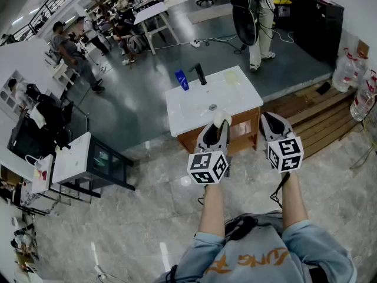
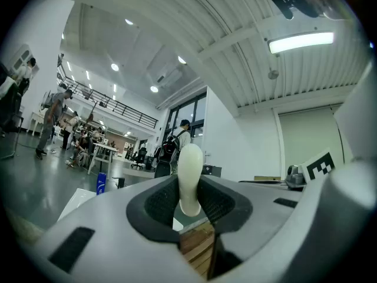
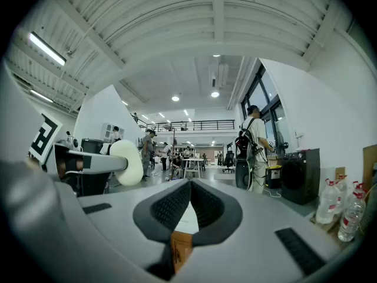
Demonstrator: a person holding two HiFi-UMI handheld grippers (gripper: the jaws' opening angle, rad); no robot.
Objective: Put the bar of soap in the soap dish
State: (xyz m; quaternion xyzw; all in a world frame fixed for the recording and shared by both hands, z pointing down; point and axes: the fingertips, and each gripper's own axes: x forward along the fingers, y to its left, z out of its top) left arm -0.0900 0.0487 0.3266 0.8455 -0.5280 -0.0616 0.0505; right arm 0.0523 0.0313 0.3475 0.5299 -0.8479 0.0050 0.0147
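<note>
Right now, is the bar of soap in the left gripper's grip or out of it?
In it: the fingers of the left gripper clamp the pale bar of soap, standing on edge between them.

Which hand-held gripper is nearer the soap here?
Left. The left hand-held gripper clamps the soap between its jaws; the right hand-held gripper hangs beside it, shut and empty, apart from the soap.
</note>
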